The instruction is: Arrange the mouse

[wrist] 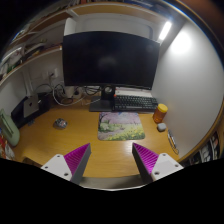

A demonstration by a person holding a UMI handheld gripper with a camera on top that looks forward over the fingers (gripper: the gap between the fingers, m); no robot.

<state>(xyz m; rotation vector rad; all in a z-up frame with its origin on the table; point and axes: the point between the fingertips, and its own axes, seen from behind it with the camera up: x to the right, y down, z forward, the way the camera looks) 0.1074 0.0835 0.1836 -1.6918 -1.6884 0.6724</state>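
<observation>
A small grey rounded thing, seemingly the mouse (59,123), lies on the wooden desk (85,138), left of a flowery mouse mat (121,125). The mat lies in front of the dark keyboard (135,101) and just ahead of my fingers. My gripper (112,160) hangs above the desk's near part. It is open, with nothing between the magenta pads (75,158). The mouse is ahead and well to the left of the left finger.
A large dark monitor (110,58) stands at the back on its stand. An orange cup-like thing (160,113) sits right of the keyboard, and a small pale item (172,140) lies near the right edge. Cables and boxes crowd the back left, below shelves.
</observation>
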